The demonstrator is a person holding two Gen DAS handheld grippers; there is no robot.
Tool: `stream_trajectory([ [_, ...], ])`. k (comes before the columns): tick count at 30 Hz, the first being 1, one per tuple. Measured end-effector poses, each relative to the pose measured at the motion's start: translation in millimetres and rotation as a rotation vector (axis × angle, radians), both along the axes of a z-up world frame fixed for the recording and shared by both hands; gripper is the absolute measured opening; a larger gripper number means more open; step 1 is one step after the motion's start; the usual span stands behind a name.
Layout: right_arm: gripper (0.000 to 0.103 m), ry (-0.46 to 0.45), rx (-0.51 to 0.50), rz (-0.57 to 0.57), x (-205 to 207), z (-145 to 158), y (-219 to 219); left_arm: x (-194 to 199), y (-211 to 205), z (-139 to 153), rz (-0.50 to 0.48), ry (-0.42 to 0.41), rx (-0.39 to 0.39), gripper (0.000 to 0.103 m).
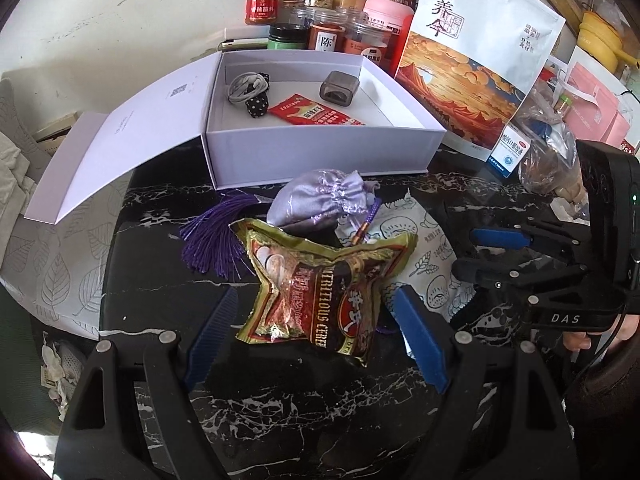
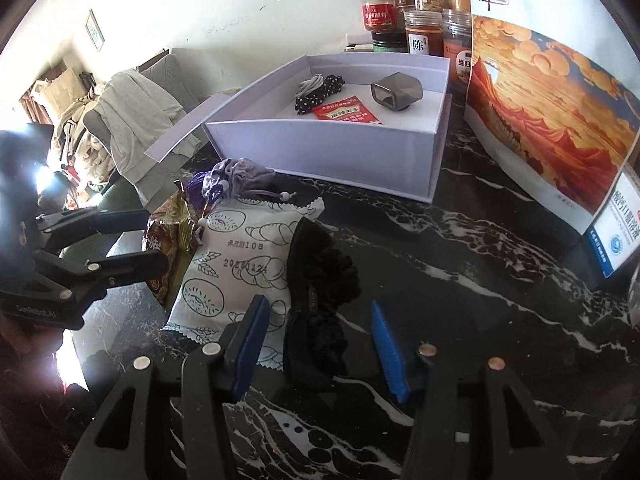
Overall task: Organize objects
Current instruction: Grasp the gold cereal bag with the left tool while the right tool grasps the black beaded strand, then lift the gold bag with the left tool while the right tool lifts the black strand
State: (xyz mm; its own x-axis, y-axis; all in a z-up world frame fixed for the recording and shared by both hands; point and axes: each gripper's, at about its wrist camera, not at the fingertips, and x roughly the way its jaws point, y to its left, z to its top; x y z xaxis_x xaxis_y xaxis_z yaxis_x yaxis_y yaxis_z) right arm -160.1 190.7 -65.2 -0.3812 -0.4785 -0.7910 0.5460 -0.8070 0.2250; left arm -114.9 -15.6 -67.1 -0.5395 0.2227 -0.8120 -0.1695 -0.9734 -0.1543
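A gold and red cereal packet (image 1: 320, 292) lies on the black marble table (image 1: 320, 408) between the open fingers of my left gripper (image 1: 316, 328), which do not touch it. Behind it lie a lilac drawstring pouch (image 1: 320, 200) with a purple tassel (image 1: 216, 236) and a white printed snack pack (image 2: 236, 264). A black scrunchie (image 2: 320, 304) lies between the open fingers of my right gripper (image 2: 320, 348). The open white box (image 1: 320, 148) holds a red sachet (image 1: 316, 114), a grey case (image 1: 338, 88) and a dotted hair tie (image 1: 250, 88).
Spice jars (image 1: 320, 12) stand behind the box. A large printed bag (image 1: 476, 52) and a small blue and white box (image 1: 510, 152) stand at the right, with plastic and pink bags beyond. The box lid (image 1: 120, 132) hangs over the table's left edge.
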Motion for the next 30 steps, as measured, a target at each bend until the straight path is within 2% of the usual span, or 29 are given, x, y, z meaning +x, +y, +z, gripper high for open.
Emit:
stream_trajectory([
  [4, 0.042, -0.02, -0.034, 0.01, -0.9, -1.7, 2.3, -7.4, 3.9, -11.0, -0.003, -0.025, -0.004, 0.08],
  [15, 0.04, -0.002, 0.018, -0.034, 3.4, -4.7, 9.2, -16.7, 2.0, -22.2, 0.009, -0.032, 0.005, 0.078],
  [17, 0.039, 0.009, 0.032, -0.029, 4.3, -4.9, 6.7, -16.9, 1.8, -22.5, 0.004, -0.024, 0.022, 0.07],
  [19, 0.017, 0.032, 0.059, -0.023, 6.2, -6.0, 3.4, -18.2, 2.5, -24.5, 0.003, -0.035, 0.035, 0.067],
  [21, 0.016, 0.071, 0.109, -0.015, 11.0, -6.3, -1.4, -19.6, 3.4, -25.1, 0.03, -0.045, 0.029, 0.065],
  [23, 0.015, 0.068, 0.107, -0.013, 14.2, -5.3, -0.7, -17.5, 5.0, -21.6, 0.033, -0.025, 0.027, 0.055],
  [25, 0.015, 0.069, 0.1, -0.024, 16.2, -4.3, 3.8, -14.2, 7.4, -17.2, 0.032, -0.01, 0.005, 0.049],
  [30, 0.015, 0.071, 0.102, -0.051, 23.3, -0.5, 14.6, -4.5, 4.0, -11.7, 0.046, -0.02, 0.017, 0.047],
])
